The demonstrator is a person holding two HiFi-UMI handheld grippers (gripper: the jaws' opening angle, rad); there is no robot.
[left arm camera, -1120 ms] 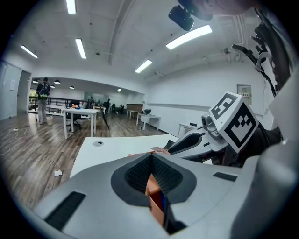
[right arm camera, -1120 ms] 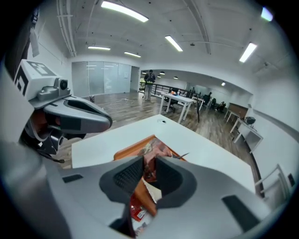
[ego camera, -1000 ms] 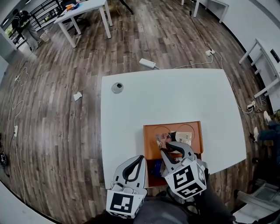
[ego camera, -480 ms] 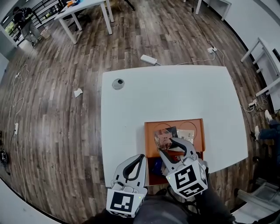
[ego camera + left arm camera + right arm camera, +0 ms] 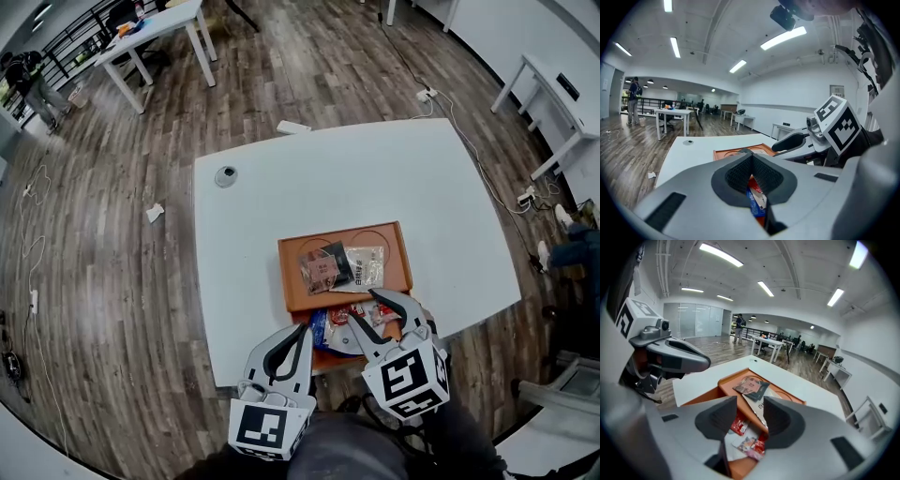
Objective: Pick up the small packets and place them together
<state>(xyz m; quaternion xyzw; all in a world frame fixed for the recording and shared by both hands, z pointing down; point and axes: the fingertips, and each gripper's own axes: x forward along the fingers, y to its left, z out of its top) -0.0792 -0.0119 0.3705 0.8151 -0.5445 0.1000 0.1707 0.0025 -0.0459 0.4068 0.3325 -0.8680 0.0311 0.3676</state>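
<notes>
An orange tray (image 5: 292, 291) lies on the white table (image 5: 253, 216). Its far compartment holds a dark-and-pink packet (image 5: 321, 266) (image 5: 751, 386) and a pale packet (image 5: 365, 267) side by side. The near compartment holds a blue packet (image 5: 320, 329) (image 5: 757, 206) and red packets (image 5: 379, 330) (image 5: 740, 425). My right gripper (image 5: 372, 316) (image 5: 750, 405) hovers over the near compartment. Its jaws have just been opening and stand open with nothing between them. My left gripper (image 5: 297, 334) (image 5: 751, 157) is shut and empty at the tray's near left corner.
A small grey disc (image 5: 225, 174) sits near the table's far left corner. The table's near edge runs just under both grippers. A white power strip (image 5: 292, 127) and cables lie on the wood floor beyond. Desks (image 5: 155, 28) stand further off.
The dark-and-pink packet that was at my right gripper's tips now lies in the far compartment beside the pale packet. The right gripper has opened and drawn back toward me.
</notes>
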